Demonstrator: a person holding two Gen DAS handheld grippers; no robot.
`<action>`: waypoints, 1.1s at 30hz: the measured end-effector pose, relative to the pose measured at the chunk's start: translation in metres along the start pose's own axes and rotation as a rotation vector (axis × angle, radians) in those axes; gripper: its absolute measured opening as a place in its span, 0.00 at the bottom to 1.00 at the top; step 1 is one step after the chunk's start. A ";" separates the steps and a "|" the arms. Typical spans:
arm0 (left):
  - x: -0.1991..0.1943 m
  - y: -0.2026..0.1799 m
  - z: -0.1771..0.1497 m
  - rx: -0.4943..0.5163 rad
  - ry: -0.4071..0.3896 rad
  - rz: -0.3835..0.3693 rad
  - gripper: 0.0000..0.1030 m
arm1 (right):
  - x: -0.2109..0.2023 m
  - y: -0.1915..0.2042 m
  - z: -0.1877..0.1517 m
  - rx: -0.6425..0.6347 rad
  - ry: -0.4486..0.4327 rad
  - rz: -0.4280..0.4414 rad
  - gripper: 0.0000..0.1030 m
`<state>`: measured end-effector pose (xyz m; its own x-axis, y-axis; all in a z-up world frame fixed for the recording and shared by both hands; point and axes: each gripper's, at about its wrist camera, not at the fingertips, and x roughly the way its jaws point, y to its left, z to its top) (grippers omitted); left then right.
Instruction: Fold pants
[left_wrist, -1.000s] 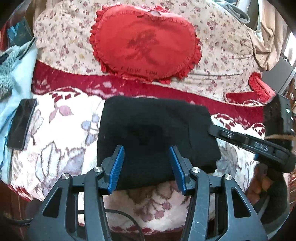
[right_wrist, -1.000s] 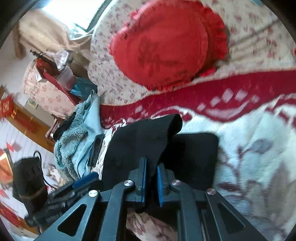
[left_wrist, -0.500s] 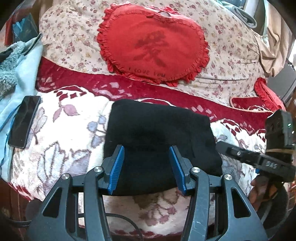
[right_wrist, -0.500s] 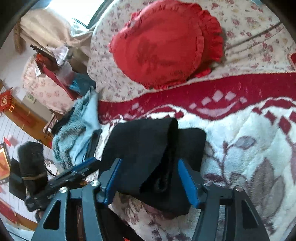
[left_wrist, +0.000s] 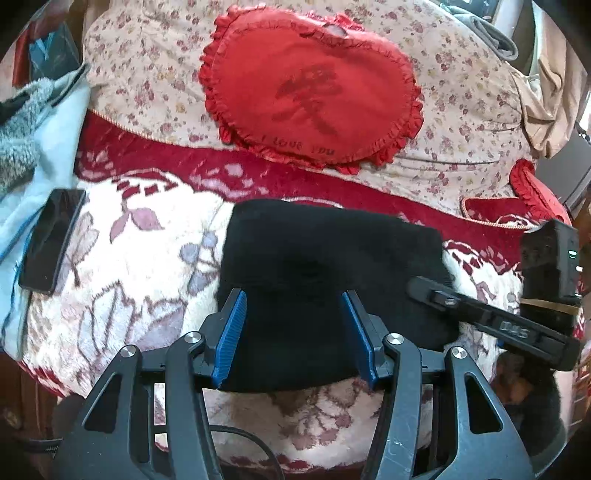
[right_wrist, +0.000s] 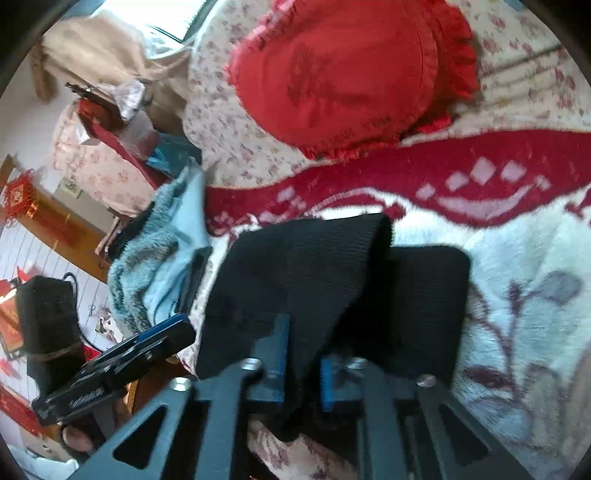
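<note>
Jaws first: on our right gripper (right_wrist: 301, 363) they stand narrow, pinching a raised layer of the black knit pants (left_wrist: 328, 280), while on our left gripper (left_wrist: 293, 332) they stand wide apart with nothing between the blue pads, poised above the near edge of the bundle.

We find the pants already reduced to a compact dark rectangle, lying on the plush white-and-red floral blanket (left_wrist: 140, 258), in front of the red heart-shaped ruffled cushion (left_wrist: 310, 88). A black phone (left_wrist: 51, 240) rests well apart at the left, beside a pale blue fleecy garment (left_wrist: 33, 122).

We judge the folding to be nearly done: the step in hand looks like a last tidy of the right-hand edge, where our right gripper lifts the top flap off the layer beneath. Next we would lay that flap flat and square with the lower edge, then part the jaws and draw away cleanly, so the knit does not drag open. Our left gripper could press the bundle steady meanwhile.
</note>
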<state>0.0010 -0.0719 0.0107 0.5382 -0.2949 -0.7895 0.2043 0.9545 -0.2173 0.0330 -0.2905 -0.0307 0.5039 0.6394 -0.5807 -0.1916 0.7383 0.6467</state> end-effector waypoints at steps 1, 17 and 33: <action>0.001 -0.001 0.001 0.002 0.001 0.003 0.51 | -0.010 0.003 0.001 -0.018 -0.018 -0.022 0.10; 0.036 -0.008 0.003 0.029 0.028 0.097 0.55 | -0.059 -0.001 0.017 -0.048 -0.072 -0.244 0.22; 0.082 0.000 0.033 0.006 0.056 0.113 0.67 | 0.040 0.004 0.038 -0.123 0.069 -0.314 0.22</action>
<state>0.0720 -0.0981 -0.0355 0.5114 -0.1819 -0.8398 0.1497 0.9813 -0.1214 0.0844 -0.2706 -0.0327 0.4972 0.3871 -0.7765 -0.1383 0.9189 0.3696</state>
